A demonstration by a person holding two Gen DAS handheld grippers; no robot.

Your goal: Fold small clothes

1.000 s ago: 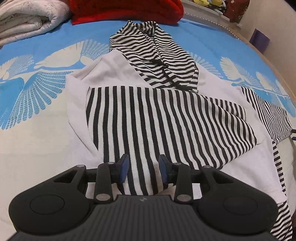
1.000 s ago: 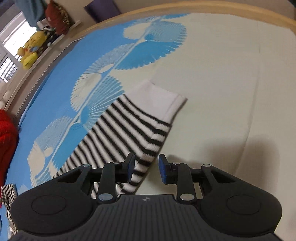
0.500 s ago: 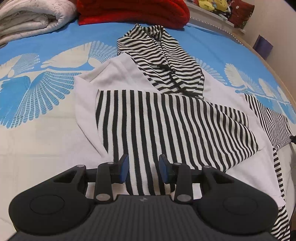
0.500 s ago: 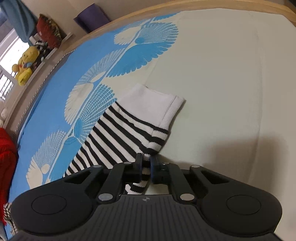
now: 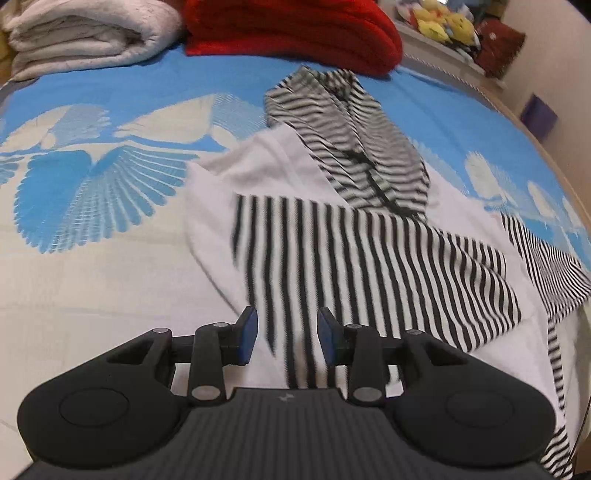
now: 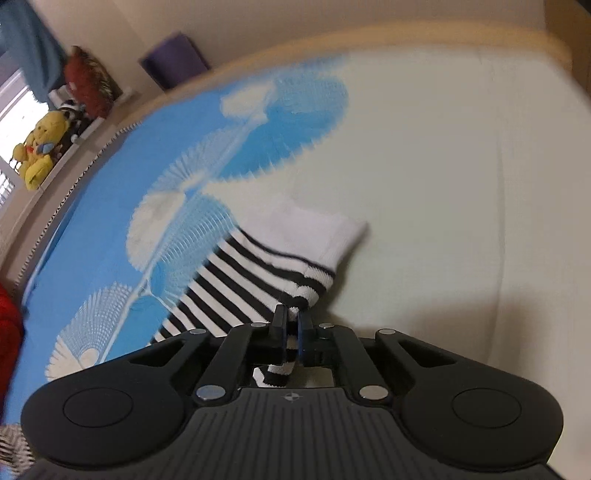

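A small black-and-white striped hooded top (image 5: 369, 251) lies on the bed, its striped hood (image 5: 351, 140) pointing away and one sleeve folded across the white body. My left gripper (image 5: 288, 334) is open and empty, just above the near edge of the folded striped sleeve. In the right wrist view, my right gripper (image 6: 291, 326) is shut on the lower edge of the other striped sleeve (image 6: 251, 280), close to its white cuff (image 6: 314, 236), and the cloth rises off the bed.
The bed has a blue and cream fan-patterned cover (image 5: 92, 184). A folded white blanket (image 5: 85, 33) and a red blanket (image 5: 291, 29) lie at the far end. Plush toys (image 6: 37, 147) sit on a ledge beside the wooden bed edge (image 6: 369, 33).
My right gripper closed on the striped sleeve near the cuff and has begun lifting it. My left gripper drew back and to the left over the top, still open.
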